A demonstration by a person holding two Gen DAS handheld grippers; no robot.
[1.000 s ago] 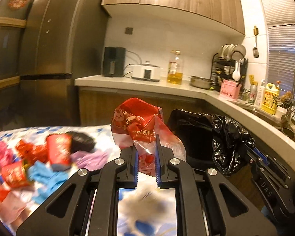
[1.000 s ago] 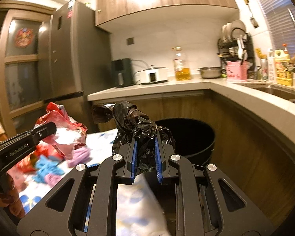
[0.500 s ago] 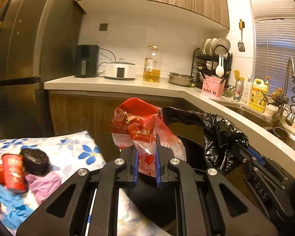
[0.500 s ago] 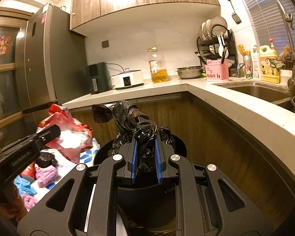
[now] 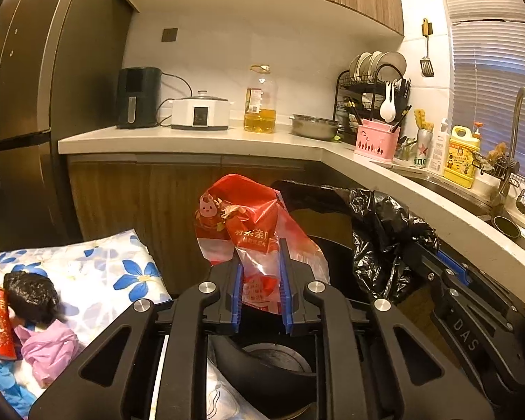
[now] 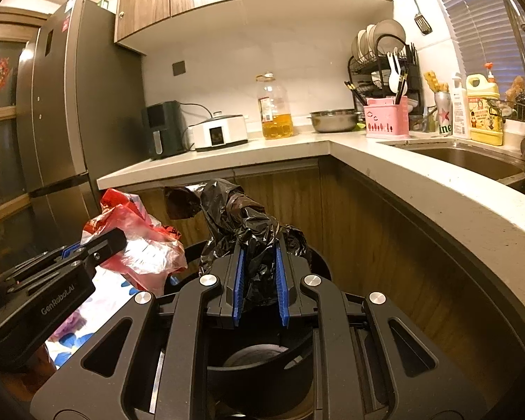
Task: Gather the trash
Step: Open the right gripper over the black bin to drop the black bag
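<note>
We count two claws (image 5: pixel 260 276) (image 6: pixel 259 276), one red bag (image 5: pixel 248 224), one black bag (image 6: pixel 248 231), one bin (image 6: pixel 262 378), one oil bottle (image 5: pixel 260 101).

I am seeing the bin (image 6: pixel 262 367) mouth lying open below; countertop (image 6: pixel 437 189) crowding right, black bag (image 6: pixel 248 241) hanging over its rim.
</note>
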